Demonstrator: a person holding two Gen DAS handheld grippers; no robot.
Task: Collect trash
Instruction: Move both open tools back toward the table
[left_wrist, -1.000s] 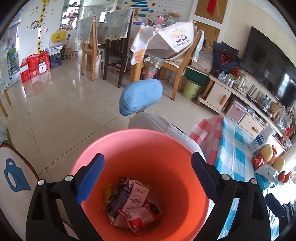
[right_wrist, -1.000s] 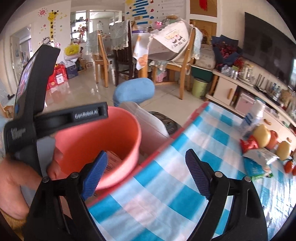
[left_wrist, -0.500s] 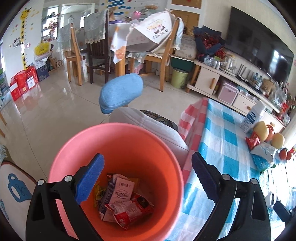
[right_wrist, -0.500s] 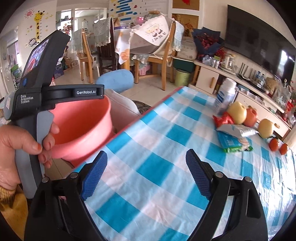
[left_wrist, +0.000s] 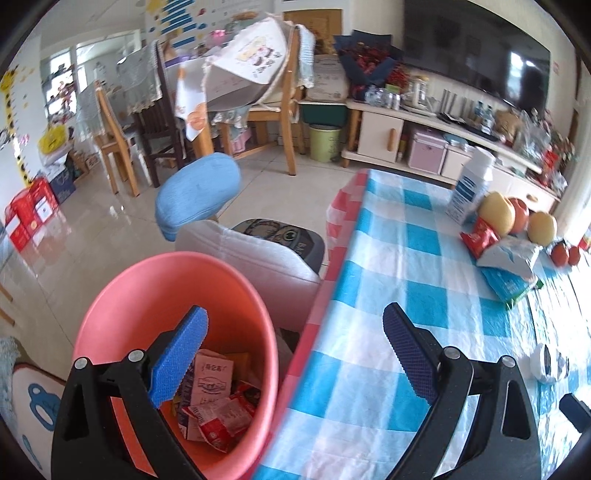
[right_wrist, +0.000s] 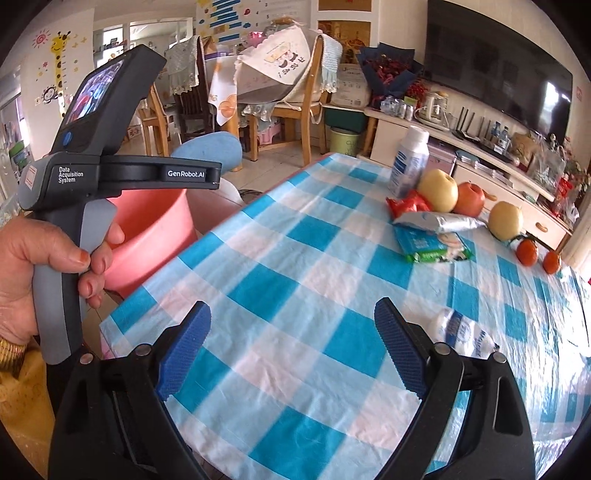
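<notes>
Both tongs empty, between one pickup and the next.

The trash I have gathered lies as crumpled wrappers (left_wrist: 218, 402) at the bottom of the pink bucket (left_wrist: 122, 291) just beside the worktop's near edge; more waits at the far end: a red packet (right_wrist: 406, 205), a silver-white pouch (right_wrist: 439, 223) and a blue-green packet (right_wrist: 430, 245), bunched against the apples (right_wrist: 437, 190). My left tongs (left_wrist: 295, 354) hang spread wide over the bucket rim and worktop edge, my right tongs (right_wrist: 291, 350) are equally spread above the checked cloth (right_wrist: 306, 266), gripping nothing. I judge the next move is a long reach across to a wrapper without nudging the fruit or white bottle (right_wrist: 408, 162). Beyond are tiled floor, dining chairs, a television.
</notes>
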